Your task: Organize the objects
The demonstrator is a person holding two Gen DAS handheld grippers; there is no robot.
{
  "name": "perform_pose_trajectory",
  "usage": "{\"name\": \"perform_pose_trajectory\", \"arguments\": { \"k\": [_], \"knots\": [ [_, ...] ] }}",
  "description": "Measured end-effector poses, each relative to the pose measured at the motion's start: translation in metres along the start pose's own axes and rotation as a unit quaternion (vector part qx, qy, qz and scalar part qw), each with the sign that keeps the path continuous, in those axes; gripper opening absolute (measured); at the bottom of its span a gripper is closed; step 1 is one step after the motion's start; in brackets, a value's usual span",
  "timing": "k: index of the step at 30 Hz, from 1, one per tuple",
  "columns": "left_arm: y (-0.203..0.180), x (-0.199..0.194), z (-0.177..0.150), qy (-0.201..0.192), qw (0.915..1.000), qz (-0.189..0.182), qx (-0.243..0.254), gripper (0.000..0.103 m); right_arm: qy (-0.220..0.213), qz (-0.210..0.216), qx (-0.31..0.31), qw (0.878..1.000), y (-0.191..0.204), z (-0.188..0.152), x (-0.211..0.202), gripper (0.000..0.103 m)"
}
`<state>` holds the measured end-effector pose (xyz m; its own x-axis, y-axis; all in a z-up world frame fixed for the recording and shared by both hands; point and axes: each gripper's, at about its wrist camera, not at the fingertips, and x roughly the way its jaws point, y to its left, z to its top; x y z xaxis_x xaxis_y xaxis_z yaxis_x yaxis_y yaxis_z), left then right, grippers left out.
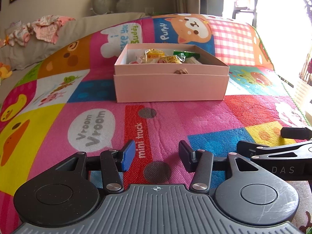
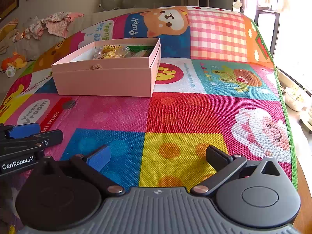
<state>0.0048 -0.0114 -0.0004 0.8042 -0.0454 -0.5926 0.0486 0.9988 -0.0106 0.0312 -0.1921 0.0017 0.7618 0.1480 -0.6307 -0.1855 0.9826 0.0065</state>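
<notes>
A pink cardboard box [image 1: 171,85] stands open on a colourful play mat; it also shows in the right wrist view [image 2: 105,80]. Inside lie several wrapped snacks: yellow packets [image 1: 156,56] and a green packet [image 1: 185,55]. My left gripper [image 1: 157,156] is open and empty, low over the mat, well short of the box. My right gripper [image 2: 158,157] is open wide and empty, to the right of the left one, with the box ahead to its left. The right gripper's fingers [image 1: 273,148] show at the left view's right edge.
The mat [image 2: 185,113] covers a table whose right edge [image 2: 292,136] drops off near a bright window. Crumpled pink clothes [image 1: 44,29] and soft toys [image 2: 13,62] lie on a grey sofa at the back left. A grey neck pillow [image 1: 111,0] hangs behind.
</notes>
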Motion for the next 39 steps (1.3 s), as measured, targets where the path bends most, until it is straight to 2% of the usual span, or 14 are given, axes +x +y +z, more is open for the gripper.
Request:
{"name": "perform_pose_trajectory", "arguments": {
  "k": [39],
  "knots": [
    [-0.002, 0.0001, 0.0007, 0.001, 1.0, 0.002, 0.003, 0.054, 0.001, -0.001, -0.002, 1.0, -0.0003, -0.0005, 0.0001, 0.103]
  ]
}}
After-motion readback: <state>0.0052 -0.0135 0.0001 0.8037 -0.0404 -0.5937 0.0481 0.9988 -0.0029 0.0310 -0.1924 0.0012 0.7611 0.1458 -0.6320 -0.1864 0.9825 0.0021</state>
